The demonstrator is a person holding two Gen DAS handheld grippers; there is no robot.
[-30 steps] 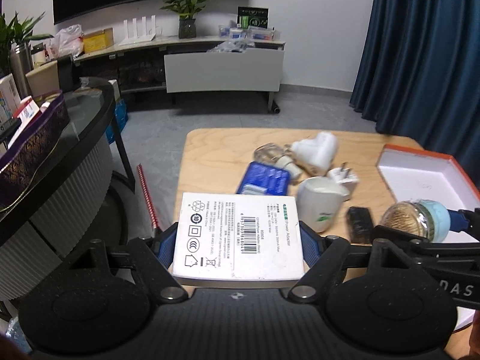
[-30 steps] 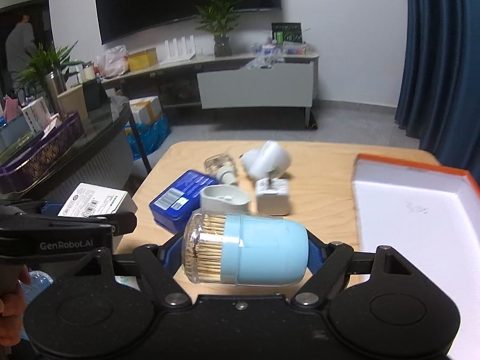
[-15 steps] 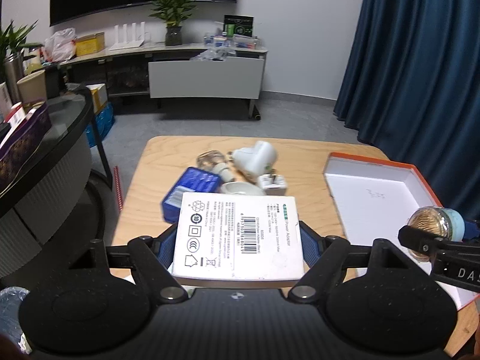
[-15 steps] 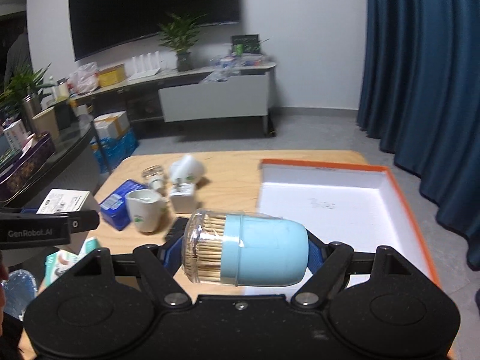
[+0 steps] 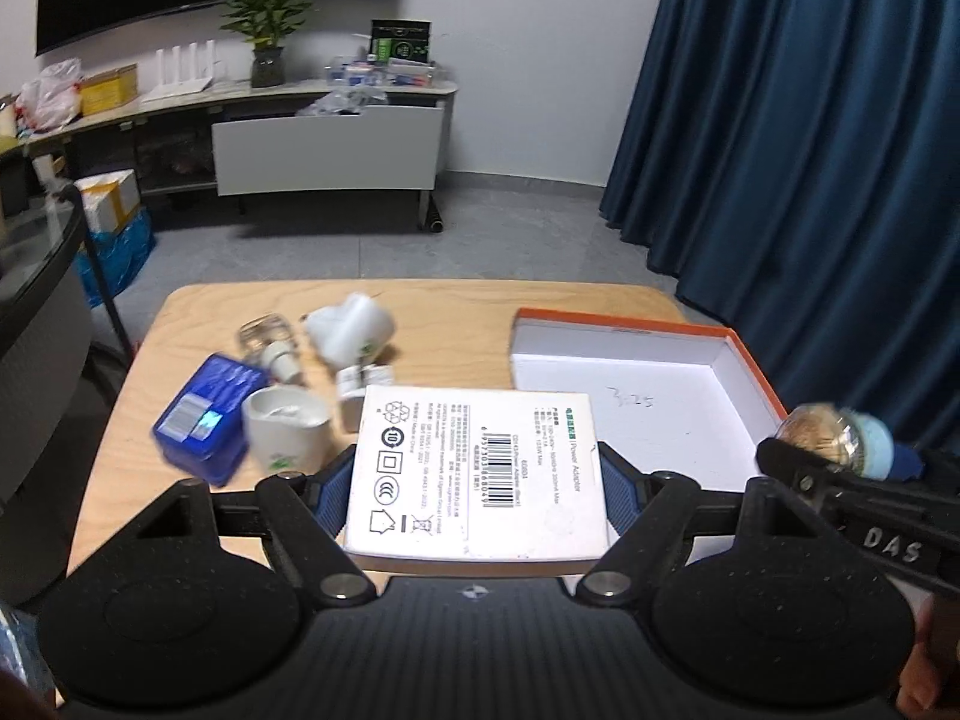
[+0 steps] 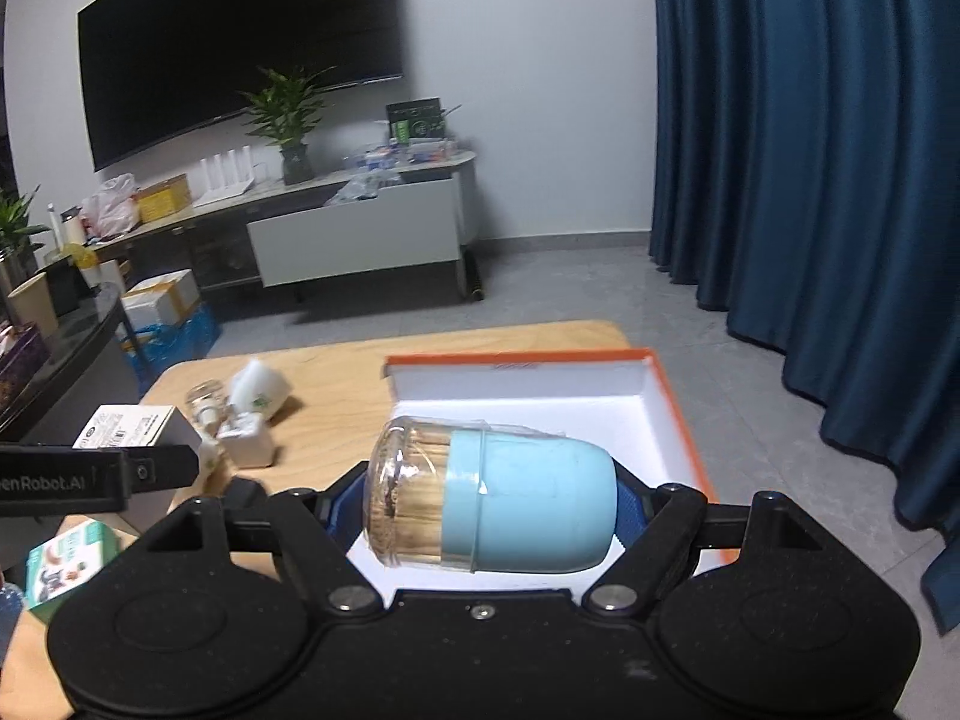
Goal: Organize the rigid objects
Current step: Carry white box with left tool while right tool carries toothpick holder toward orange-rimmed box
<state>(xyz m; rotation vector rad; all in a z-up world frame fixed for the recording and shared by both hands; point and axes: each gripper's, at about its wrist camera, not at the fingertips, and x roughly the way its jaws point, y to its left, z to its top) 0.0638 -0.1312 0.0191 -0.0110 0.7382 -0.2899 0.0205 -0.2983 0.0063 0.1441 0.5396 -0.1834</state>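
My left gripper [image 5: 477,474] is shut on a flat white power adapter box [image 5: 480,468], label side up, held above the near edge of the wooden table [image 5: 456,306]. My right gripper [image 6: 489,504] is shut on a toothpick jar [image 6: 498,507] with a light blue cap, lying sideways between the pads over the near end of the orange-rimmed white tray [image 6: 540,405]. The jar [image 5: 840,435] also shows at the right of the left wrist view, by the tray [image 5: 654,378]. The adapter box [image 6: 129,426] appears at the left of the right wrist view.
On the table's left half lie a blue box [image 5: 207,411], a white cup [image 5: 288,429], a white plug [image 5: 363,384], a white bottle [image 5: 354,333] and a small glass jar [image 5: 267,339]. A small colourful box [image 6: 66,558] sits near the front edge. A dark curved counter [image 5: 36,276] stands left, blue curtains [image 5: 810,150] right.
Both grippers have swung to the right with their loads. The tray now lies straight ahead of the right gripper, and the clutter has slid to the left in both views.
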